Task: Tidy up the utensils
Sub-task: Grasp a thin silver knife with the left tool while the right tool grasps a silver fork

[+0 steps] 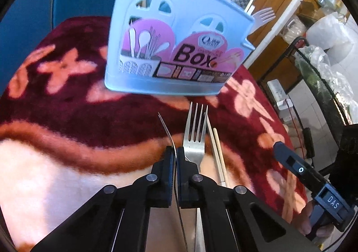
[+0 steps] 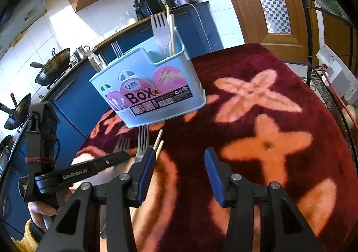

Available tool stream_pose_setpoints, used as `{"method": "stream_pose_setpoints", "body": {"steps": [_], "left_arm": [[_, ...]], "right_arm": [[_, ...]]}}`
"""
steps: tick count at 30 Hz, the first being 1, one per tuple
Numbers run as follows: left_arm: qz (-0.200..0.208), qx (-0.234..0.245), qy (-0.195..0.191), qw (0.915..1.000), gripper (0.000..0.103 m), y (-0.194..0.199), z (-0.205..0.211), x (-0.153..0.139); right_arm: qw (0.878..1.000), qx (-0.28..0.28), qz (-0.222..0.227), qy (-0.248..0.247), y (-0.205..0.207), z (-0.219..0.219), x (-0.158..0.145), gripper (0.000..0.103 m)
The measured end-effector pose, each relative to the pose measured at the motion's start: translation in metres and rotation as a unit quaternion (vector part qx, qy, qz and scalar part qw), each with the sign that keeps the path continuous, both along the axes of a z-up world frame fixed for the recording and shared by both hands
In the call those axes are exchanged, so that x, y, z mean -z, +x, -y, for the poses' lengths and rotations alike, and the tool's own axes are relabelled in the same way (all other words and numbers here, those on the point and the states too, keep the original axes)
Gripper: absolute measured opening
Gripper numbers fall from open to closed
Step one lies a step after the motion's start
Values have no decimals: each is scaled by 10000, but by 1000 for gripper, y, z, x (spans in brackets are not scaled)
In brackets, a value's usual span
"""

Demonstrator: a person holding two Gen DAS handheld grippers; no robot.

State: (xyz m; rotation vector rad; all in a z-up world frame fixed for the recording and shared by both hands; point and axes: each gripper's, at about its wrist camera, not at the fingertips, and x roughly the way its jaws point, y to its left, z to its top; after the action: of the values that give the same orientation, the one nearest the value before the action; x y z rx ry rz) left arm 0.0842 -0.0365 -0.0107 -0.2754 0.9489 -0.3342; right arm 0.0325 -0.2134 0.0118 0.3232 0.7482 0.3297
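Your left gripper (image 1: pixel 176 153) is pinching a metal fork (image 1: pixel 166 131) edge-on, its long axis running away from you, tines aimed at the blue utensil box (image 1: pixel 176 39). A second fork (image 1: pixel 195 131) and chopsticks (image 1: pixel 218 155) are lying parallel on the floral cloth (image 1: pixel 67 99). Your right gripper (image 2: pixel 180 160) is hovering with its jaws spread, holding nothing.

Bright daylight, fisheye-warped edges, slight motion blur.
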Motion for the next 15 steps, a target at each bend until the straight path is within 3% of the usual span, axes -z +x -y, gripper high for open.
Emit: {"method": "stream_pose_setpoints", "body": {"steps": [7,15], "left_arm": [[453,-135,60,9989,2,-11,-15,-23],[696,-410,241,9964,2,-19,-40,-36]], "right_arm": [[9995,-312,-56,-91,9,-22,-4,49],[9957,-821,14,-422,33,-58,-9,49]]}}
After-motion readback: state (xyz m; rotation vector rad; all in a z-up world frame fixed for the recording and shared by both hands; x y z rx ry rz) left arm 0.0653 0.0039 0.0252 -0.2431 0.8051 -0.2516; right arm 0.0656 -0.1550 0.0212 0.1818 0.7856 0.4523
